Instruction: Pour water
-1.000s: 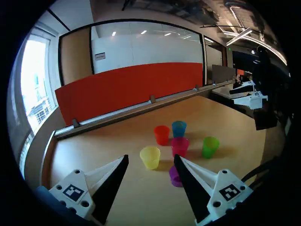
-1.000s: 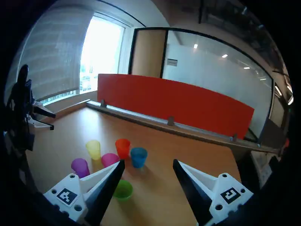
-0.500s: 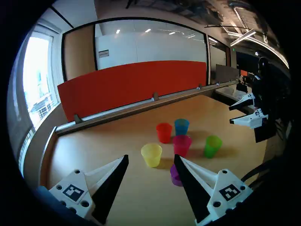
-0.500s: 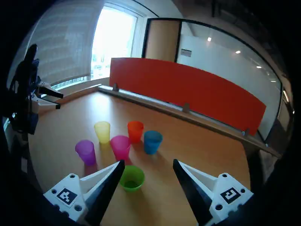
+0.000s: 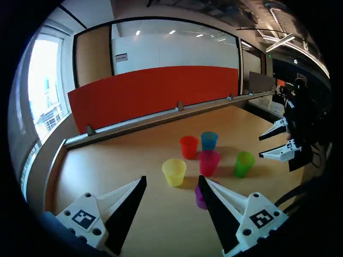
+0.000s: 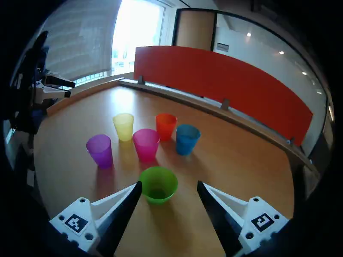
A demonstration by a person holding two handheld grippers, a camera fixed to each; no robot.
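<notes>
- Green plastic cup (image 6: 158, 184) is standing upright on the wooden table (image 6: 240, 171), just ahead of the right gripper (image 6: 168, 185), lining up with the gap between its widely spread fingers and apparently not touching them.
- Likely light, thin-walled and slippery, it is calling for a gentle mid-wall grip.
- Left gripper (image 5: 172, 178) is hovering wide and empty, with the yellow cup (image 5: 174, 171) and purple cup (image 5: 198, 197) sitting just beyond its fingertips.
</notes>
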